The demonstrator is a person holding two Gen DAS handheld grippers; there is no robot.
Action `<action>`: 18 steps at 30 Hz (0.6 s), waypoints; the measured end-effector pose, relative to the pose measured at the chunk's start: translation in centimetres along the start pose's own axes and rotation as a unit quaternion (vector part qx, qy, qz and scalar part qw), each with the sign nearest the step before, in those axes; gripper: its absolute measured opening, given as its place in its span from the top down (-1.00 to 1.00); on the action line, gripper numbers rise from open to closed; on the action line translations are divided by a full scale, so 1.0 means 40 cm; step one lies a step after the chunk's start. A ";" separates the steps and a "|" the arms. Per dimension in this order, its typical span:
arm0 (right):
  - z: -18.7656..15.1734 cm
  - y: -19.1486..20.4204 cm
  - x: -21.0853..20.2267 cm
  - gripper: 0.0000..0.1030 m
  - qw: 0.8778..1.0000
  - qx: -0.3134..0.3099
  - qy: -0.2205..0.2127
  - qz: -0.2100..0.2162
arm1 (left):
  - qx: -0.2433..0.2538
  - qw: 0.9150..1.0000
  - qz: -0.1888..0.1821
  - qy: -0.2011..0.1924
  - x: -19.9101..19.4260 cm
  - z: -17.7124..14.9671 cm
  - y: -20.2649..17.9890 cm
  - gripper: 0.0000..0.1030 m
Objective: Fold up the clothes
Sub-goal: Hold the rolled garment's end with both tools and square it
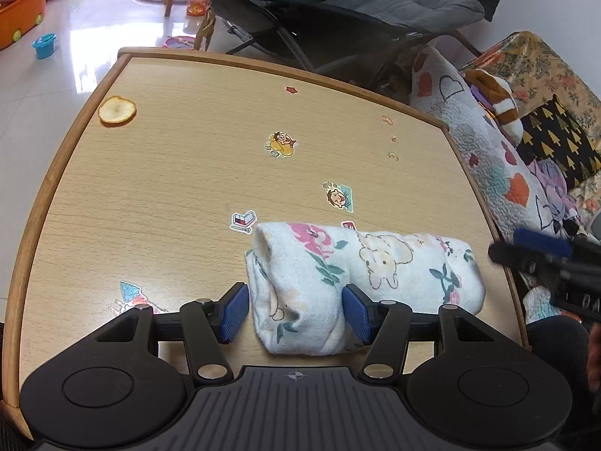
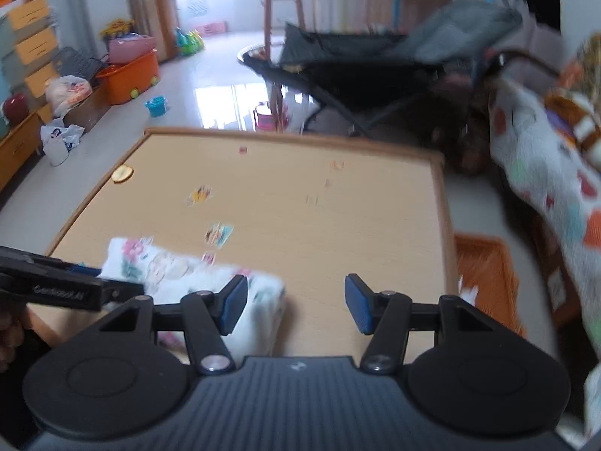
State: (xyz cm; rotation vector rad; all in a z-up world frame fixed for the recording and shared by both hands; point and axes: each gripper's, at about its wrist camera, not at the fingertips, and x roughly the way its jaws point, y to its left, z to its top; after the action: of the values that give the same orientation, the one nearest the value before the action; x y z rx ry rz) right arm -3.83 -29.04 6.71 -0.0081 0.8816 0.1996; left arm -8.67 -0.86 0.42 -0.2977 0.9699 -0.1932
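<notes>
A folded white cloth [image 1: 375, 263] with pink flowers and a bear print lies on the wooden table [image 1: 169, 188], near its front right. My left gripper [image 1: 296, 314] straddles the cloth's near left end. Its blue pads stand at the fabric's sides without squeezing it. In the right wrist view the cloth [image 2: 169, 267] lies at the lower left, blurred. My right gripper [image 2: 296, 304] is open over bare table beside the cloth's right end, holding nothing. It also shows as a dark blur, right gripper [image 1: 544, 263], beyond the cloth's right end.
A dried orange slice [image 1: 117, 111] lies at the table's far left, with several stickers [image 1: 281, 144] on the top. A grey folding chair [image 1: 338, 11] stands behind the table, a quilt-covered sofa [image 1: 488, 143] to the right. An orange basket [image 2: 484, 274] sits on the floor.
</notes>
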 end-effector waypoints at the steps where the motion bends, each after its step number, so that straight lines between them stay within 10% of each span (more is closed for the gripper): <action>1: -0.009 0.001 0.010 -0.10 1.000 0.008 0.005 0.003 | 0.000 1.000 0.000 0.000 0.001 0.002 0.000 -0.13; 18: -0.066 -0.020 0.105 0.00 0.994 0.091 0.038 0.045 | 0.013 1.000 0.004 -0.001 0.005 0.003 -0.007 -0.14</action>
State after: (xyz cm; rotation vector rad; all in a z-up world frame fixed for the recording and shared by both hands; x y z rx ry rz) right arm -3.11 -29.34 1.76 0.1948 0.9741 0.2048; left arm -8.47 -1.18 0.43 -0.2701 0.9657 -0.1976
